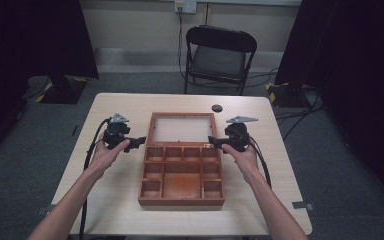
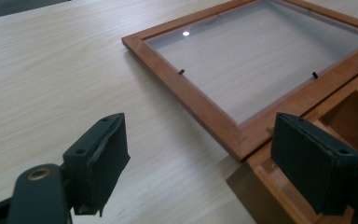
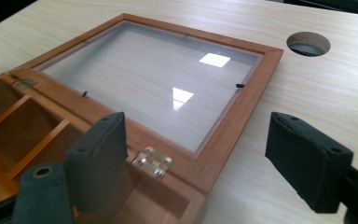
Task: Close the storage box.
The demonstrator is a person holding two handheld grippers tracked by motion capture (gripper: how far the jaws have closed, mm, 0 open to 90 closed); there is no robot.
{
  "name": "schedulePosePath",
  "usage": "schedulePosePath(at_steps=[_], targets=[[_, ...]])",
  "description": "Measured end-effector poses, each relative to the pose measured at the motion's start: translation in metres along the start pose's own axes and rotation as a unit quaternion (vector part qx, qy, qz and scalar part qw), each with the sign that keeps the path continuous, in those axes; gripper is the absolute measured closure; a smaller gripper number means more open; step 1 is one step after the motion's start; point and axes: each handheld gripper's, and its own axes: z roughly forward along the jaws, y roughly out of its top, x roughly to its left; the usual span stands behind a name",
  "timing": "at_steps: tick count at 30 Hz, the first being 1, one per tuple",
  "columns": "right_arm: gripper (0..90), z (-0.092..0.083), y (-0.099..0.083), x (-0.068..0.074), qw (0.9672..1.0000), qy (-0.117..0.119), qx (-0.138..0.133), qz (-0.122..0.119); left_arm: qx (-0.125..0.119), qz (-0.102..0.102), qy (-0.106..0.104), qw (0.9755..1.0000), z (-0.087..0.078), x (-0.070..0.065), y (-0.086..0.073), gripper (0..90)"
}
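A reddish-brown wooden box with small open compartments (image 1: 181,177) lies in the middle of the pale wood-grain table (image 1: 115,195), its compartments facing up. Its glass-paned lid in a wooden frame (image 1: 182,128) is swung fully open and lies flat on the tabletop on the far side of the box, joined to it along the shared edge by a small silver metal hinge (image 3: 153,162). A second, duller hinge seems to sit at the other end of that edge, though it is small and hard to make out.

The left gripper (image 1: 139,142) is held just beside the left side of the box, near the corner where lid and compartments meet. Its jaws are spread wide with nothing between them; in the left gripper view one black pad (image 2: 98,161) hangs over bare table and the other over the box's rim. The left hand (image 1: 107,152) grasps it from the near side.

The right gripper (image 1: 213,142) mirrors it at the box's right side, at the same hinge line, held by the right hand (image 1: 241,154). Its jaws are likewise spread apart and empty, one over the compartments and one over the table.

A round cable hole (image 1: 217,108) is cut in the table beyond the lid's far right corner. A black folding chair (image 1: 219,57) stands on the grey floor past the table's far edge.
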Motion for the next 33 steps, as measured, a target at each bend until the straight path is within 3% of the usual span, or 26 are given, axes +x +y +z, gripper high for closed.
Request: schedulePosePath(at_steps=[5,9,15,18,21,23,25,27,29,32,33], targets=[[21.0,0.019,0.003,-0.014,0.9996,-0.008,0.012,0.022,0.002,-0.036,-0.012,0.9993,0.015,0.003,0.001,19.9],[19.7,0.031,0.000,-0.020,0.9989,-0.009,0.024,0.039,0.005,-0.052,-0.025,0.9983,0.022,0.005,-0.002,19.5],[17.7,0.044,-0.008,-0.022,0.9972,0.006,0.044,0.060,0.011,-0.049,-0.021,0.9985,0.029,0.002,-0.003,20.0],[16.4,0.049,-0.010,-0.021,0.9969,0.006,0.052,0.060,0.022,-0.056,-0.025,0.9978,0.035,0.000,-0.003,20.1],[13.8,0.051,-0.009,-0.022,0.9954,0.002,0.060,0.074,0.028,-0.060,-0.025,0.9975,0.041,-0.002,-0.003,20.1],[13.9,0.054,-0.012,-0.023,0.9938,0.012,0.054,0.096,0.030,-0.065,-0.030,0.9969,0.044,-0.004,-0.002,20.2],[13.5,0.057,-0.015,-0.022,0.9939,0.004,0.045,0.101,0.033,-0.071,-0.033,0.9964,0.046,-0.006,-0.002,20.2],[13.5,0.060,-0.015,-0.022,0.9923,0.017,0.047,0.114,0.038,-0.067,-0.036,0.9964,0.047,-0.009,-0.001,20.2],[13.3,0.064,-0.016,-0.022,0.9886,0.033,0.052,0.137,0.040,-0.064,-0.039,0.9964,0.048,-0.012,0.001,19.9],[13.7,0.068,-0.017,-0.021,0.9863,0.049,0.048,0.150,0.038,-0.066,-0.047,0.9960,0.053,-0.015,0.002,19.2],[13.7,0.069,-0.017,-0.020,0.9869,0.050,0.047,0.146,0.038,-0.072,-0.051,0.9954,0.055,-0.015,0.002,19.0]])
